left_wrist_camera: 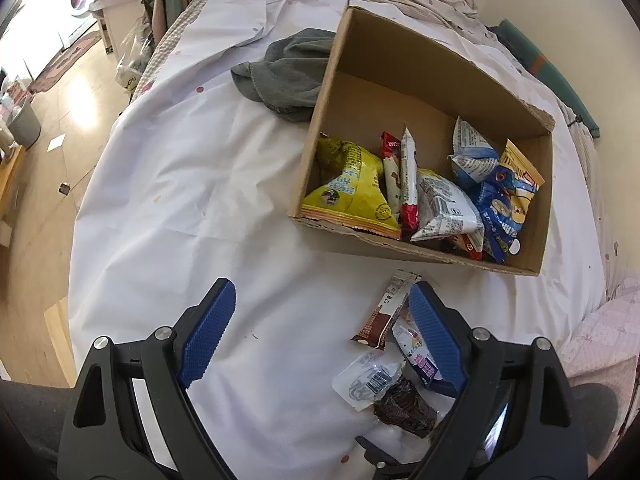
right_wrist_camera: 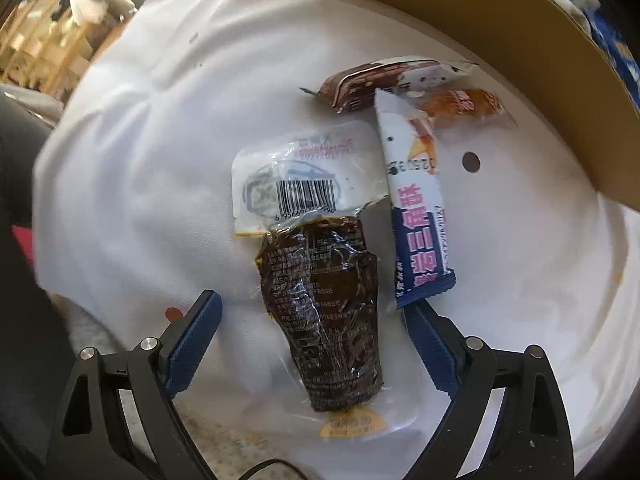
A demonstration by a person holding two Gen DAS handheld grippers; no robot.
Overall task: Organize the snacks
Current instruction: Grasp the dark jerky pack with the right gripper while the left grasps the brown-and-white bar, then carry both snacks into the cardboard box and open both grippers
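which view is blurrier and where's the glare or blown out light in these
Right wrist view is softer: the cardboard box edge and far snacks smear near the top, while the dark vacuum pack between the open right gripper stays fairly sharp, with glints on its film. Left wrist view is crisp, but blown out top left at the washing machine, with floor glare.

Royal-blue ribbed pads on black gripper arms; dark brown vacuum-sealed pouch with a white barcode-printed top; blue-and-white sachet lettered in pink; plain tan cardboard box showing a bright yellow crinkled bag; white bedsheet dotted reddish.
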